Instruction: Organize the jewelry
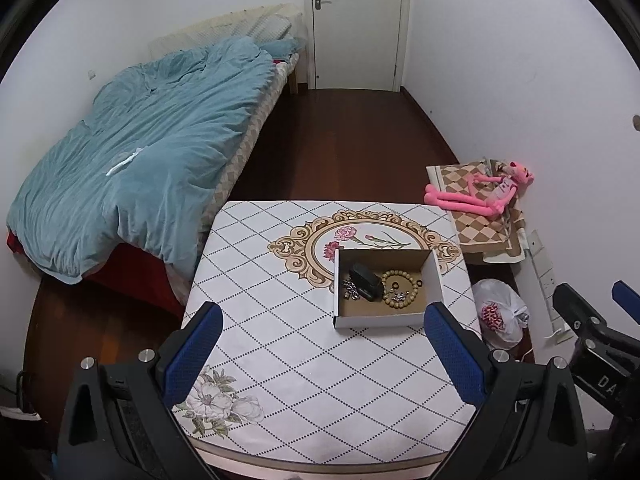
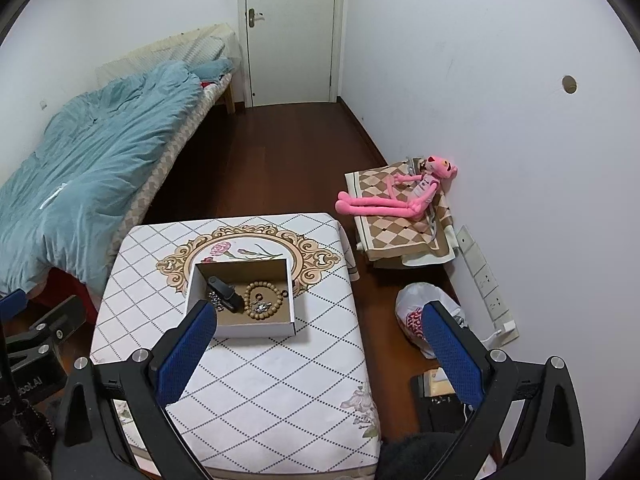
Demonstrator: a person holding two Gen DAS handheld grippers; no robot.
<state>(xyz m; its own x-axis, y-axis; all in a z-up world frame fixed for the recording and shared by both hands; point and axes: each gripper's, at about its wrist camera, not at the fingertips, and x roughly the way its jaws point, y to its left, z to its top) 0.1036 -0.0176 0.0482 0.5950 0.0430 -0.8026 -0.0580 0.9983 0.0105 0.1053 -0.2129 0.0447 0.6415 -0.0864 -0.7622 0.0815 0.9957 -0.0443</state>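
Observation:
An open white cardboard box [image 1: 376, 322] stands on the patterned table [image 1: 280, 360]. It holds a black watch [image 1: 365, 287], a wooden bead bracelet [image 1: 400, 290] and small silver pieces [image 1: 351, 289]. The box shows in the right wrist view [image 2: 256, 330] too, with the watch [image 2: 225, 294] and the beads [image 2: 266, 298]. My left gripper [image 1: 322, 344] is open and empty, above the table just short of the box. My right gripper [image 2: 320, 350] is open and empty, high over the table's right edge.
A bed with a blue duvet [image 1: 140, 160] lies to the left. A low stand with a pink plush toy [image 2: 396, 196] is at the right wall, with a white plastic bag [image 2: 420, 316] on the floor and a power strip [image 2: 486, 280] beside it. A door [image 1: 356, 20] is at the far end.

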